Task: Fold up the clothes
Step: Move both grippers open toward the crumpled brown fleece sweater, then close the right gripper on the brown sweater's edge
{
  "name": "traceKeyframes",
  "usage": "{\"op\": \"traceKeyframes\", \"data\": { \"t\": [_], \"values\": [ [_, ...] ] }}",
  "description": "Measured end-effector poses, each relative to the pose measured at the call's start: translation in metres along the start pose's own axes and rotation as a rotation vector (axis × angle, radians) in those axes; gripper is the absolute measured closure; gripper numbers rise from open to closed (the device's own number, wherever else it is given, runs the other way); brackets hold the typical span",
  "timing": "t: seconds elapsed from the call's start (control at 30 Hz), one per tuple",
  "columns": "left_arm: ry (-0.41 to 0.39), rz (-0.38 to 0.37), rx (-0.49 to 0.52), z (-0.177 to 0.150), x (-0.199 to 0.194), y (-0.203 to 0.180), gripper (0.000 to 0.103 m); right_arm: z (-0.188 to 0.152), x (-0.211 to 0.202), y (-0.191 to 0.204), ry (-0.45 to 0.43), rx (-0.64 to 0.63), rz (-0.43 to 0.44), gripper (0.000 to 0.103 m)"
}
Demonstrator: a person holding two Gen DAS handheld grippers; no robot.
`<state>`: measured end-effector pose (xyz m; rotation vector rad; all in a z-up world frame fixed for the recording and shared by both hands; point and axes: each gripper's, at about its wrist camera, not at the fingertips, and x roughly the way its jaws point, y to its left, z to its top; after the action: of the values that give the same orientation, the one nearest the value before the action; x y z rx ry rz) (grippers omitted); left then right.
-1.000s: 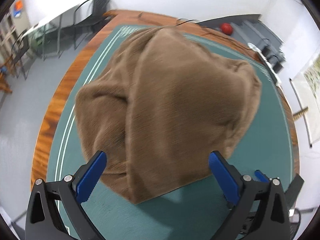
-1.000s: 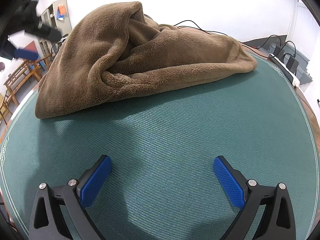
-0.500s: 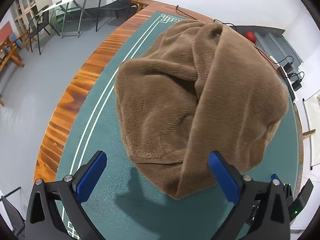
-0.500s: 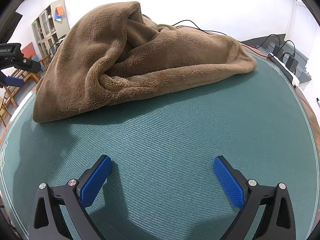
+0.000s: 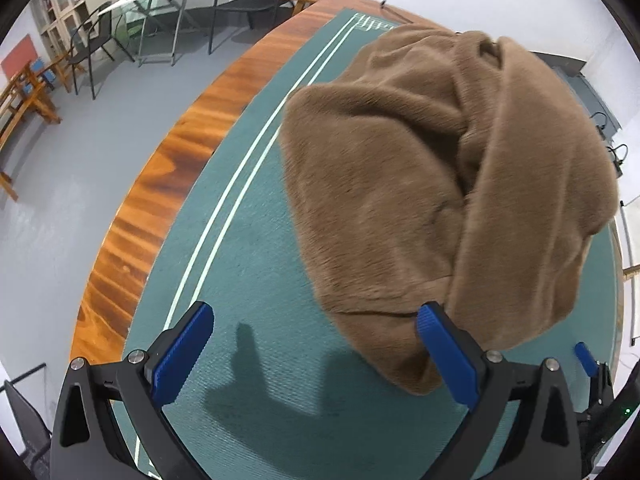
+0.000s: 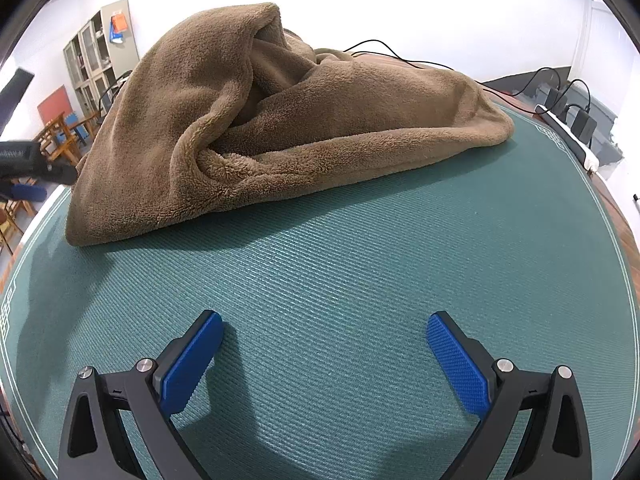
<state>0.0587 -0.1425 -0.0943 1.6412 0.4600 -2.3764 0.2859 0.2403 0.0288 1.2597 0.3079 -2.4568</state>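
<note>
Garment [image 5: 440,184] beyond right jaws | beside left jaws | both spread

Bright, even indoor light — white walls nearly blown out toward 12 o'clock. Soft shadows of the tongs [image 5: 312,344] fall on the green mat [image 6: 360,264]. Heavy fisheye bending and dark vignette at every corner — centre sharp.
</note>
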Motion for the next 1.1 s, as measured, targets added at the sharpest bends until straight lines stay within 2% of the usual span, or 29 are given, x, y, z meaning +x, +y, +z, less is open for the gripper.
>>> {"op": "traceKeyframes", "data": {
  "t": [0.27, 0.37, 0.4, 0.5, 0.57, 0.67, 0.8, 0.9, 1.1],
  "values": [
    [-0.015, 0.002, 0.001, -0.002, -0.003, 0.002, 0.001, 0.002, 0.001, 0.001, 0.011, 0.011, -0.014, 0.0],
    [-0.023, 0.019, -0.001, -0.001, -0.006, 0.006, 0.001, 0.014, 0.004, 0.007, 0.097, 0.054, -0.049, 0.0],
    [-0.026, 0.024, -0.004, -0.001, -0.007, 0.009, 0.001, 0.019, 0.004, 0.011, 0.109, 0.056, -0.032, 0.0],
    [-0.031, 0.042, -0.016, 0.002, -0.009, 0.016, 0.001, 0.037, -0.013, 0.046, 0.031, -0.067, 0.027, 0.0],
    [-0.031, 0.054, -0.032, 0.004, -0.009, 0.024, 0.001, 0.049, -0.025, 0.081, -0.039, -0.219, 0.062, 0.0],
    [-0.027, 0.073, -0.054, 0.002, -0.009, 0.037, 0.001, 0.061, -0.031, 0.124, -0.101, -0.39, 0.106, 0.0],
    [-0.024, 0.088, -0.085, -0.002, -0.011, 0.052, 0.001, 0.076, -0.015, 0.155, -0.097, -0.441, 0.156, 0.0],
    [-0.02, 0.093, -0.101, -0.006, -0.01, 0.059, 0.001, 0.088, -0.005, 0.169, -0.109, -0.43, 0.12, 0.0],
    [-0.001, 0.092, -0.104, -0.011, -0.005, 0.063, 0.001, 0.131, 0.011, 0.189, -0.196, -0.411, -0.031, 0.0]
  ]
}}
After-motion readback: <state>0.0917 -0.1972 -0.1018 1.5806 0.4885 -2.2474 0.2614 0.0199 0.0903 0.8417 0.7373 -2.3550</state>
